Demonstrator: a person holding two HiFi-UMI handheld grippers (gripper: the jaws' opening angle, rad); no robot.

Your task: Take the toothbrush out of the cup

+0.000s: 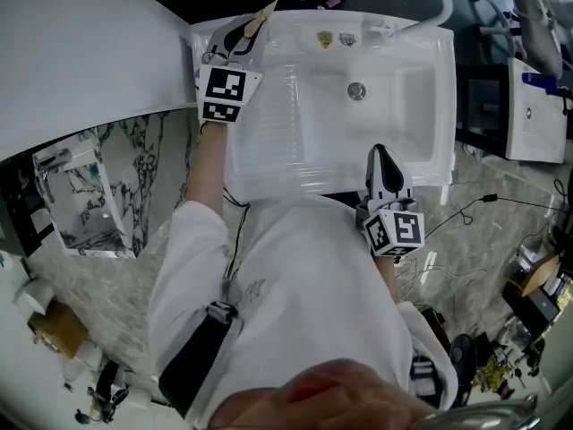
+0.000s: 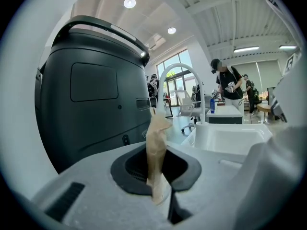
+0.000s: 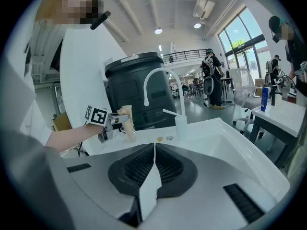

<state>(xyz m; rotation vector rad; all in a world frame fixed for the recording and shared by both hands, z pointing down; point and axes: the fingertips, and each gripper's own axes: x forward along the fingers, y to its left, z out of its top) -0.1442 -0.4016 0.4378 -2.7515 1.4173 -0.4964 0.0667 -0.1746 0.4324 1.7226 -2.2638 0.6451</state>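
Note:
A beige toothbrush [image 2: 156, 147] stands upright between the jaws of my left gripper [image 2: 160, 200], which is shut on it. In the right gripper view the toothbrush [image 3: 125, 116] rises out of a clear cup [image 3: 129, 135] on the sink's back left corner, and the left gripper [image 3: 117, 118] holds it from the left side. From the head view the left gripper [image 1: 237, 38] sits at that corner, with the toothbrush tip [image 1: 260, 18] poking past it. My right gripper [image 1: 380, 155] hovers at the sink's near edge, shut and empty [image 3: 153, 150].
The white sink [image 1: 295, 141] has a drain [image 1: 356, 90] and a curved white faucet [image 3: 160, 80], with a small white bottle [image 3: 181, 126] by it. A large black bin [image 2: 91, 104] stands behind the cup. People and desks are far off.

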